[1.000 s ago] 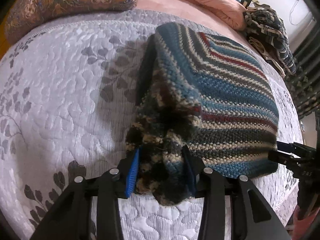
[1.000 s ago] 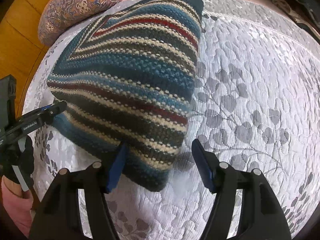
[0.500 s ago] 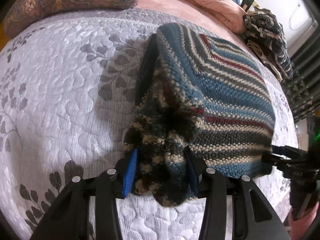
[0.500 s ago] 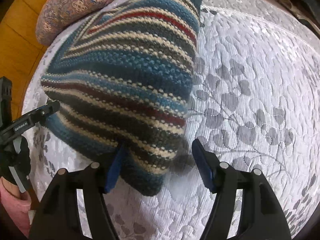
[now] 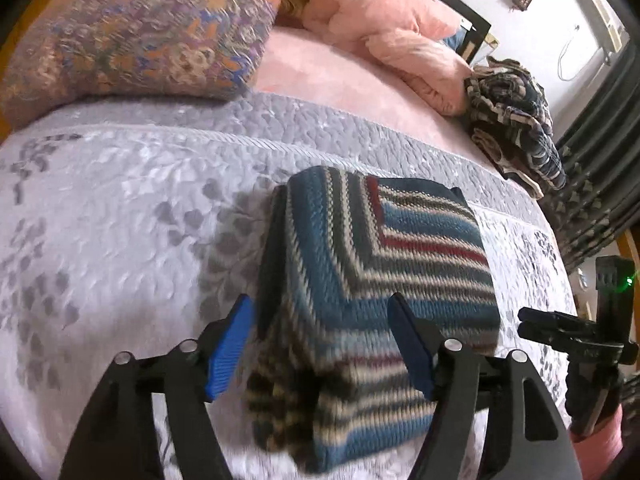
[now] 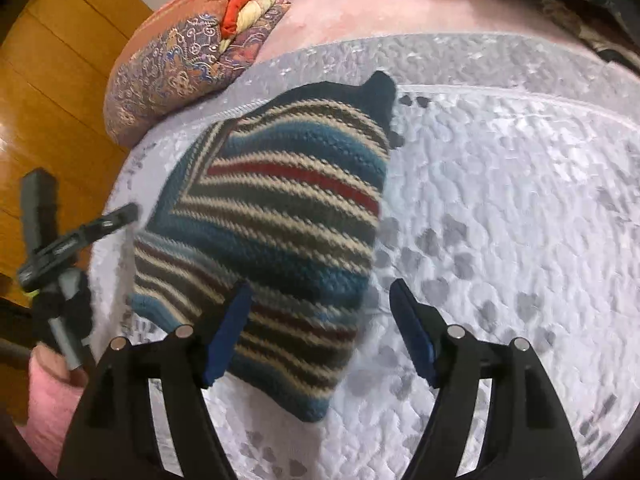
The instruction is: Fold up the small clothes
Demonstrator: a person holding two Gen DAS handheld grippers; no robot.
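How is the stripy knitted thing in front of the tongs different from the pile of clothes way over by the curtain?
The stripy knitted piece is folded into a flat, neat block; the dark pile is crumpled in a heap. The stripy piece lies on the grey leaf-pattern quilt, close to both open tongs; the pile sits far back at the bed's edge, beside the pink bedding. The stripy piece has blue and red bands; the pile looks mostly dark and cream. Both are striped.

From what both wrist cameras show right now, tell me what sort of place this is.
Most likely a bedroom: the folded striped knit lies on a bed's grey quilted cover, with a patterned pillow and pink bedding at its head, and a wooden floor beside it.
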